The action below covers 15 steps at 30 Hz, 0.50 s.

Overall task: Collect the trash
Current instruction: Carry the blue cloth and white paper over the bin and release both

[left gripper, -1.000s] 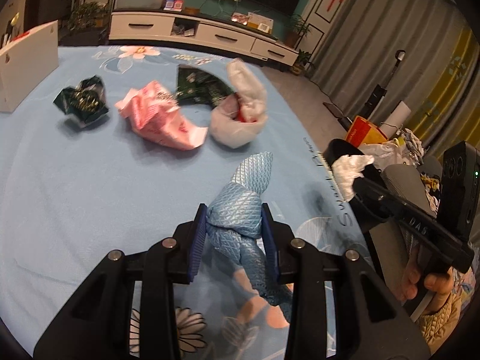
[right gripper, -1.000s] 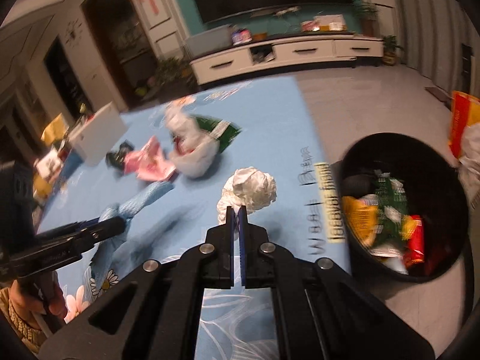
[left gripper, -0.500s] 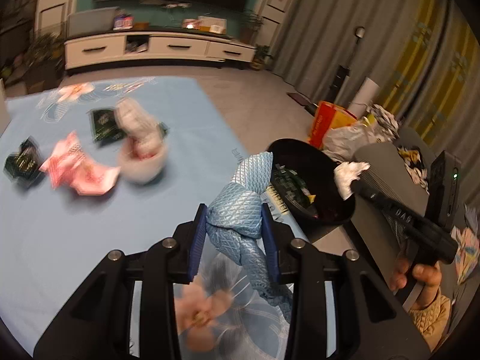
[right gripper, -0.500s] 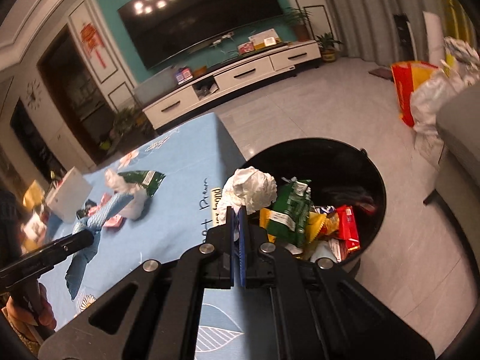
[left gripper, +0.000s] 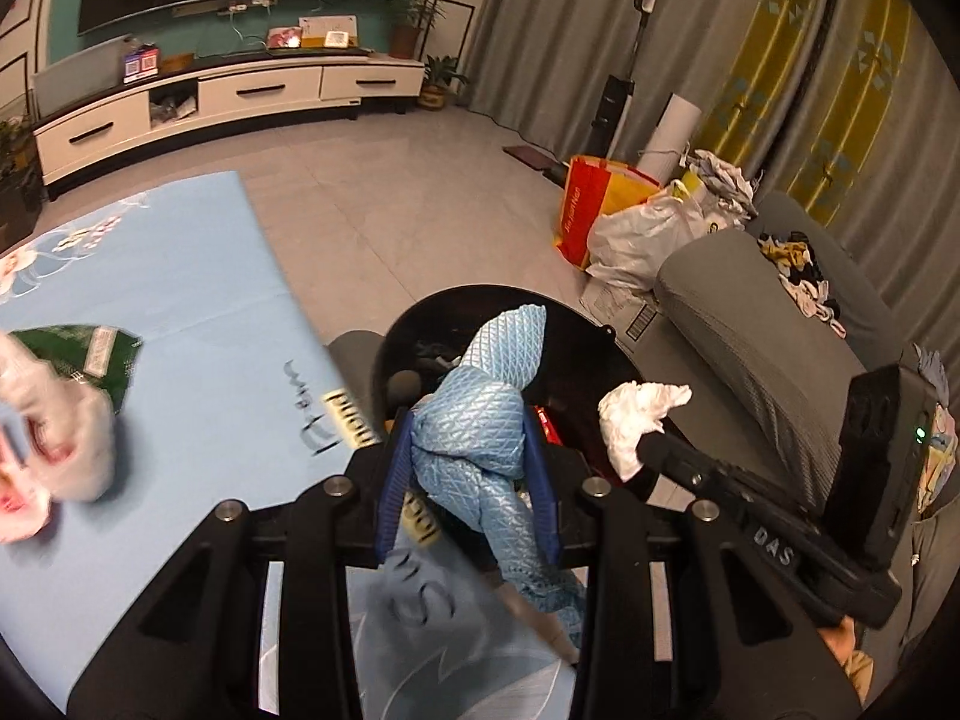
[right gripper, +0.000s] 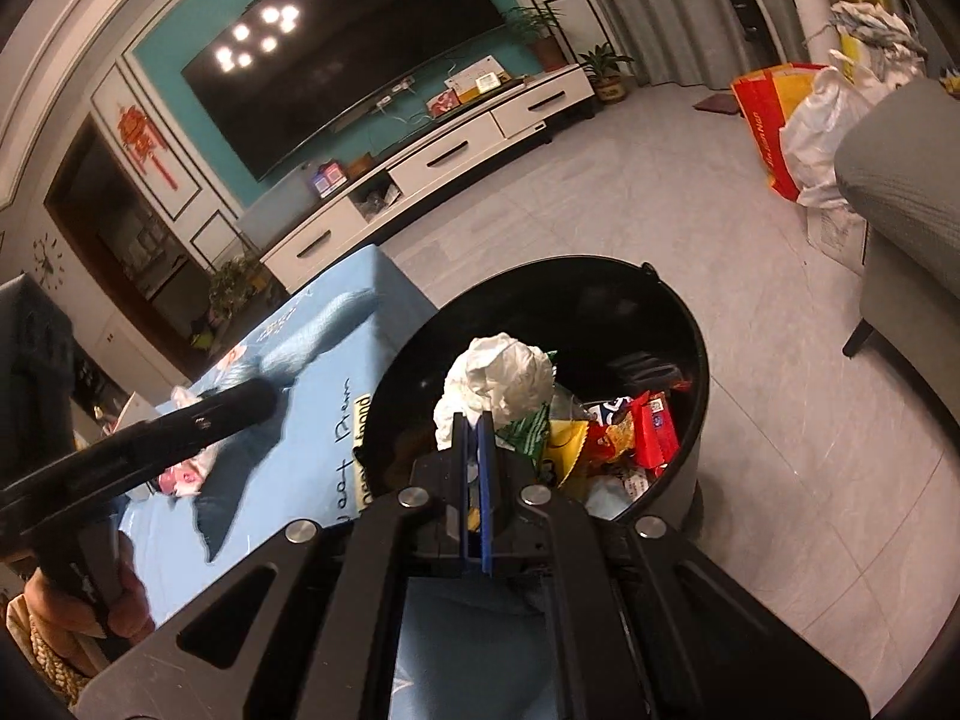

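Clamping a knotted light-blue quilted plastic bag (left gripper: 474,426) between my left gripper (left gripper: 468,468) fingers, my right gripper (right gripper: 474,450) pinches a crumpled white tissue (right gripper: 498,378) above the round black trash bin (right gripper: 690,324).

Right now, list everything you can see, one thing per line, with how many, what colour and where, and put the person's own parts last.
Bin: one, black, on the floor beside the mat, wrappers inside.
Cloth: one, light blue, knotted, clamped in the left gripper over the bin's near edge.
Tissue: one, white, crumpled, pinched in the right gripper above the bin.
Mat: one, light blue, flowered, with a green packet and blurred white and pink trash on it.
TV: one, black, on the teal wall.
Cabinet: one, white, under the TV.
Sofa: one, grey, right of the bin.
Bags: red and white, by the curtain.
Left gripper: black, blue pads.
Right gripper: black, blue pads.
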Motion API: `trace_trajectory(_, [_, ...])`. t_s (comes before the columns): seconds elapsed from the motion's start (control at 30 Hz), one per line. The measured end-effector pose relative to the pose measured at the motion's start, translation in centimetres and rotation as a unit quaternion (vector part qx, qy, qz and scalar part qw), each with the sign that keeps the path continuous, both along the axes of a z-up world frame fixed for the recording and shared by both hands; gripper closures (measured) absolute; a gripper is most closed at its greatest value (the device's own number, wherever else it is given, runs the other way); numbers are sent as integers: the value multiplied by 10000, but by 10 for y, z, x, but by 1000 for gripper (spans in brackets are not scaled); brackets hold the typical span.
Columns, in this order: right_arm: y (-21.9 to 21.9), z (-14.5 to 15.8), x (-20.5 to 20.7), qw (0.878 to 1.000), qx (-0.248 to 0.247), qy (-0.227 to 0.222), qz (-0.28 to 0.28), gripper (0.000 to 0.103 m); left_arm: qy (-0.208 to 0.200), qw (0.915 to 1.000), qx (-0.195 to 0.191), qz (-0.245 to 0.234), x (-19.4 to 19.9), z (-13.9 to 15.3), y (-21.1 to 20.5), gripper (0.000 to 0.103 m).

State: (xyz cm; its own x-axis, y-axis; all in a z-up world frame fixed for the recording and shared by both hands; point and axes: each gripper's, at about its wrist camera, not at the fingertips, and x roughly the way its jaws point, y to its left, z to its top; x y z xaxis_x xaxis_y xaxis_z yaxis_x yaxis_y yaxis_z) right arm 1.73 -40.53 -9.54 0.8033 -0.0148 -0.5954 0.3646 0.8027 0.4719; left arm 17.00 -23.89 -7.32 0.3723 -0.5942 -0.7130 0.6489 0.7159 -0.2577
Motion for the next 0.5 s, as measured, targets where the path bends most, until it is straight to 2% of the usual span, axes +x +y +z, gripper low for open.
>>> trace_trajectory(0.13, [-10,-5,3,9999,67,16,-91,99,109,9998,189,29,13,-15,-21,66])
trace_trajectory(0.23, [-15,-10,7,9998,112,60,-157,97,161,9996,223,83,20,-23,-28,56])
trace_trajectory(0.27, [-17,-12,7,9997,159,69,-195,91,155,9996,222,104,21,-23,-28,46])
trace_trajectory(0.33, [-20,-16,8,9994,245,108,-232,73,130,9997,180,131,22,-23,-27,39])
trace_trajectory(0.37, [-22,-17,7,9992,290,110,-260,59,111,9997,162,155,23,-23,-24,33])
trace_trajectory(0.5, [-23,-18,2,9987,372,105,-326,55,209,9993,35,294,23,-22,-13,20])
